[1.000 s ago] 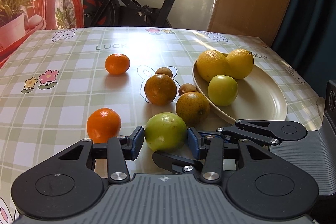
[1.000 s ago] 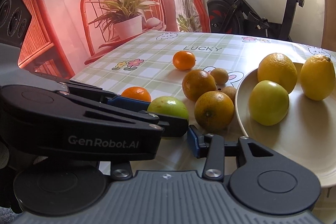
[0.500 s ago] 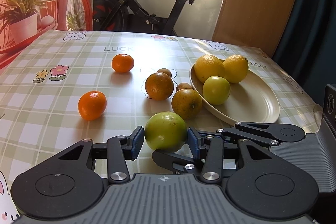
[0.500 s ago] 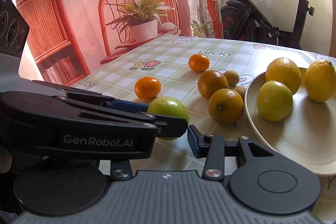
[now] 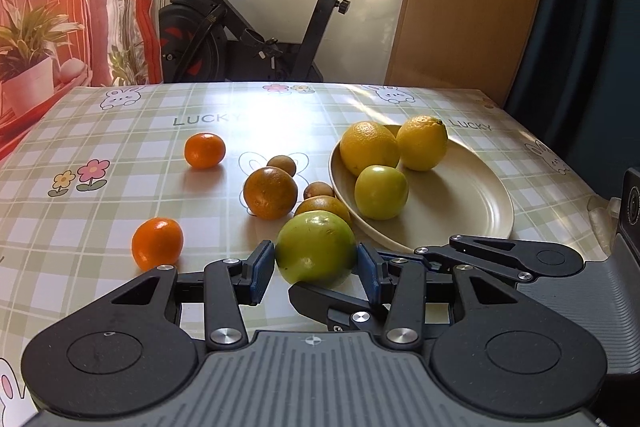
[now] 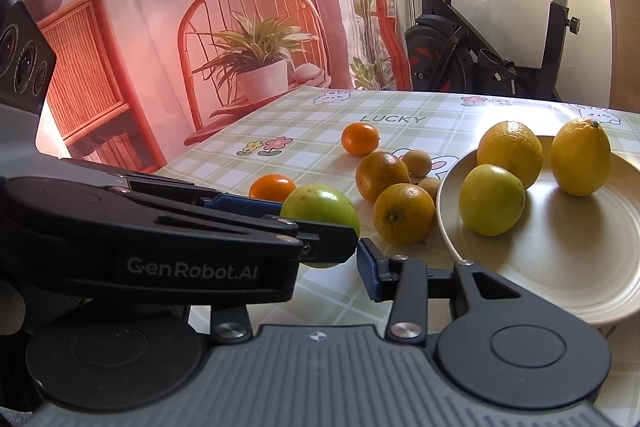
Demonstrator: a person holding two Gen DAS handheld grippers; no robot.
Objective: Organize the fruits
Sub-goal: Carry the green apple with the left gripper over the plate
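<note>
My left gripper (image 5: 315,267) is shut on a green fruit (image 5: 316,254) and holds it above the table, just left of the cream plate (image 5: 472,203). The same fruit shows in the right wrist view (image 6: 320,211) behind the left gripper's body. The plate holds a yellow orange (image 5: 369,147), a lemon (image 5: 422,143) and a small green fruit (image 5: 381,191). My right gripper (image 6: 340,259) is low beside the left one; only its right finger (image 6: 370,273) shows, the left finger is hidden. It holds nothing that I can see.
On the checked tablecloth lie two tangerines (image 5: 204,150) (image 5: 157,242), two dark oranges (image 5: 270,192) (image 5: 323,207) and two small brown fruits (image 5: 281,165) (image 5: 318,190). An exercise bike (image 5: 256,27) stands behind the table. The table's right edge lies just past the plate.
My left gripper has lifted the green fruit off the table and raised it, pulling back a little. The right gripper has risen alongside. The other fruits have not moved.
</note>
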